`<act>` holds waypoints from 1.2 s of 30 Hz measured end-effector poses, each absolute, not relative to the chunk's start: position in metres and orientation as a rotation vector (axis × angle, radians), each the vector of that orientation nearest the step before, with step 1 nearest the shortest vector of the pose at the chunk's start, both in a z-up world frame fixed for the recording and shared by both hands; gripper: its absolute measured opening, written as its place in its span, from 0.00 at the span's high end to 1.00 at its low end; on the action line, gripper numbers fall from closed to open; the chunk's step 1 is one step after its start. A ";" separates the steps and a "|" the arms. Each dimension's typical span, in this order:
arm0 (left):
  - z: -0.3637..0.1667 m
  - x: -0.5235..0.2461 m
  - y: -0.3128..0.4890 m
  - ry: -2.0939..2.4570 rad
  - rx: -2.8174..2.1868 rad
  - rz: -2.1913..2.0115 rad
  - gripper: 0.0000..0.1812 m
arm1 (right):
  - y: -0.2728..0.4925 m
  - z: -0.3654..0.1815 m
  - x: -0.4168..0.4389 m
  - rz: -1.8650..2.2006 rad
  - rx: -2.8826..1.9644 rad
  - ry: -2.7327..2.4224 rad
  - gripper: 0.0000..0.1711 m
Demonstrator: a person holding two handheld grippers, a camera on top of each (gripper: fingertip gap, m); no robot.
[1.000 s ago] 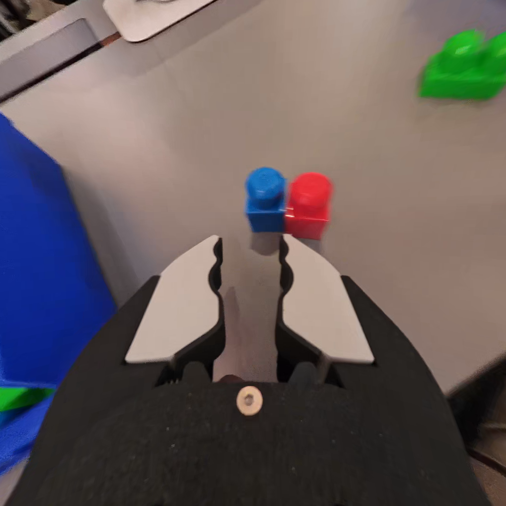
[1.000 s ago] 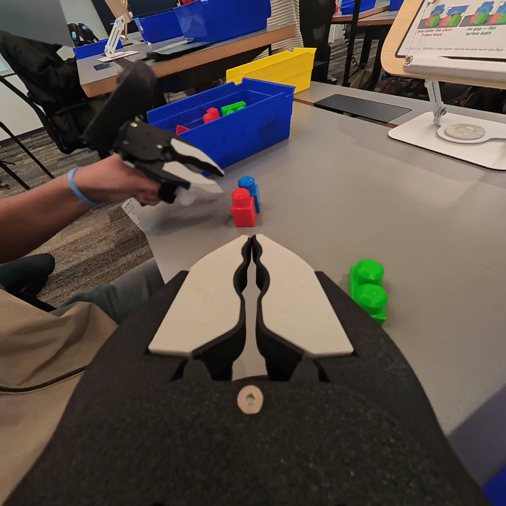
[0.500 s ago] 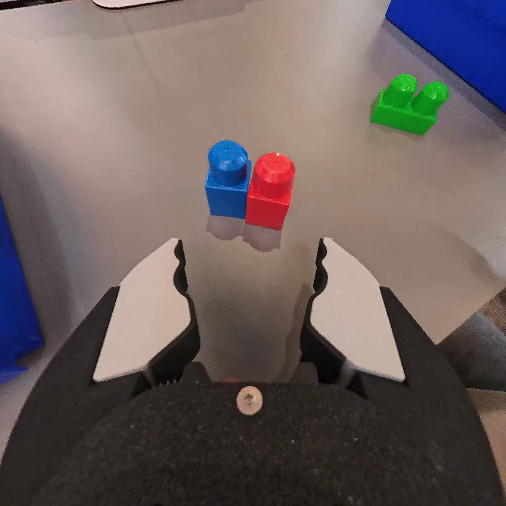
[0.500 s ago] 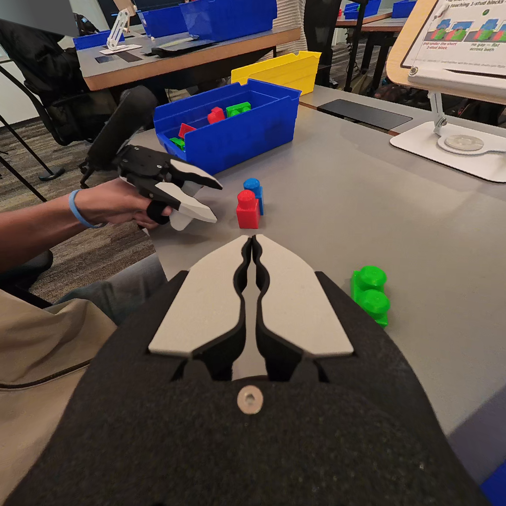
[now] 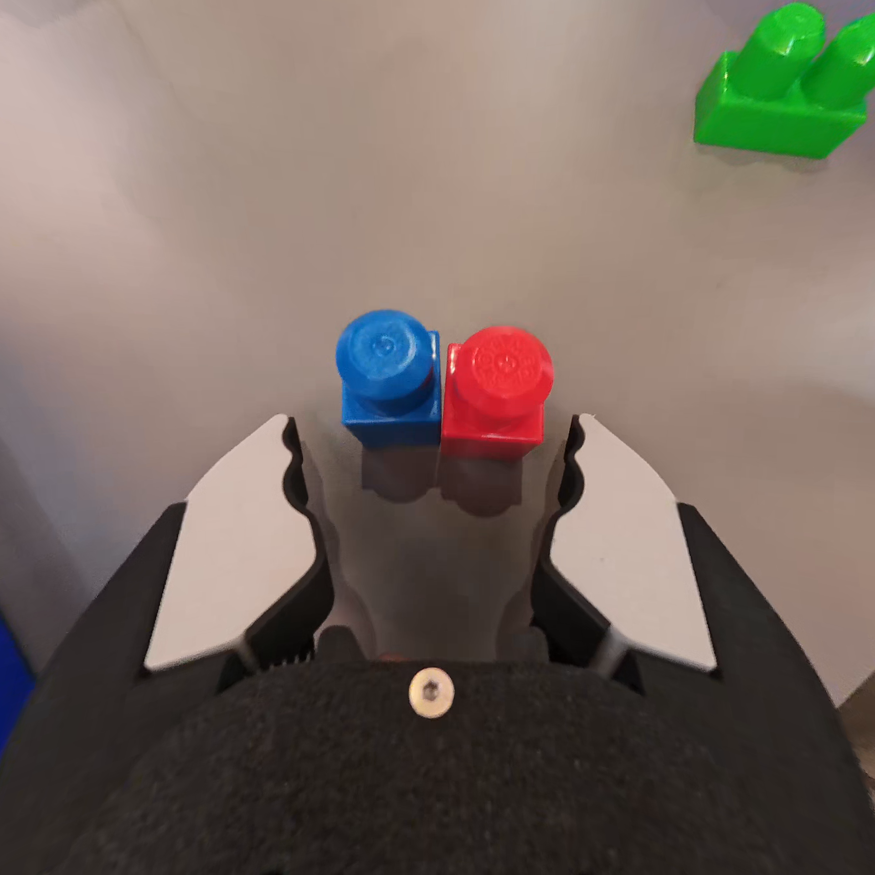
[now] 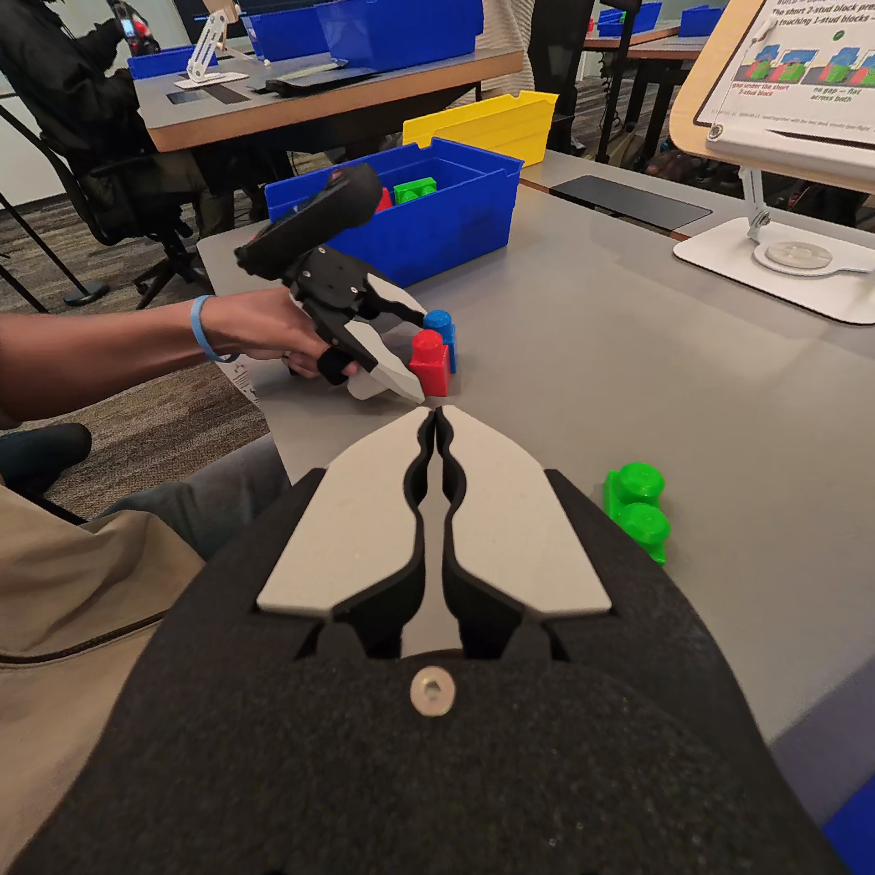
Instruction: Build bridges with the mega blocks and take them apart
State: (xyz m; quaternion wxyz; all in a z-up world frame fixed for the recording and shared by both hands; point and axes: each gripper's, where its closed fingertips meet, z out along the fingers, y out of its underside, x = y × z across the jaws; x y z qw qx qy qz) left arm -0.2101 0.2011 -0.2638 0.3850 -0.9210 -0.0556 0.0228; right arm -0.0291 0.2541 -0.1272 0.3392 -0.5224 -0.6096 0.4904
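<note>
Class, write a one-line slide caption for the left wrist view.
Open left gripper approaches touching blue block and red block; green block sits apart.

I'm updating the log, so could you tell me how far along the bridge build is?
Done: the blue block and red block stand side by side, touching, as piers. In hand: the open left gripper is closing in around them, gripping nothing yet. Left: the green two-stud block lies loose on the table beside the shut, empty right gripper; no span yet.
</note>
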 end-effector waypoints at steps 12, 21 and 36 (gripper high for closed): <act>-0.270 -0.212 0.217 -0.076 -2.396 0.069 0.44 | 0.259 -0.128 -0.027 1.280 -1.368 -1.579 1.00; -0.273 -0.212 0.220 -0.072 -2.413 0.028 0.50 | 0.258 -0.128 -0.027 1.277 -1.366 -1.585 1.00; -0.270 -0.209 0.221 -0.012 -2.392 0.070 0.51 | 0.261 -0.131 -0.027 1.274 -1.378 -1.581 1.00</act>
